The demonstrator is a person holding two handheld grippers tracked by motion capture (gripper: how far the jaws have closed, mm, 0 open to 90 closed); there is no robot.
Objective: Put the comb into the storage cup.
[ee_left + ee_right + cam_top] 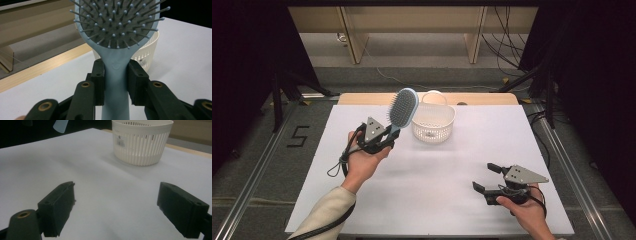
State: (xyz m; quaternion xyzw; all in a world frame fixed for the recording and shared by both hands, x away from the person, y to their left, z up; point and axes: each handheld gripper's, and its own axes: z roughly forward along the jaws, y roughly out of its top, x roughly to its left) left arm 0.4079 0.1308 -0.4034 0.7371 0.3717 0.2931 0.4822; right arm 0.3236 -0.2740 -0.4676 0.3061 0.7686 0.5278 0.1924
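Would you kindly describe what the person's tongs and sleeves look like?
Both tongs, left and right, are black, with two blocky rectangular jaws and brass-coloured rivets at the joints. Each carries a grey three-cornered plate dotted with small holes. A black cable loops from the left one. The left sleeve is cream.

A white bench (pixel 432 165) fills the middle of the room, with a strip of pale wood (pixel 362 98) along its far edge. Grey floor (pixel 257 150) lies on both sides, crossed by metal rails (pixel 257 172) that run near to far. A black "5" (pixel 298 136) is marked on the floor at left. Beyond the bench stands a light wooden frame (pixel 354 37) with two upright panels. Black cables (pixel 504 42) trail down at far right. Dark curtains (pixel 242 75) close off the left and right sides. The light is even and soft.
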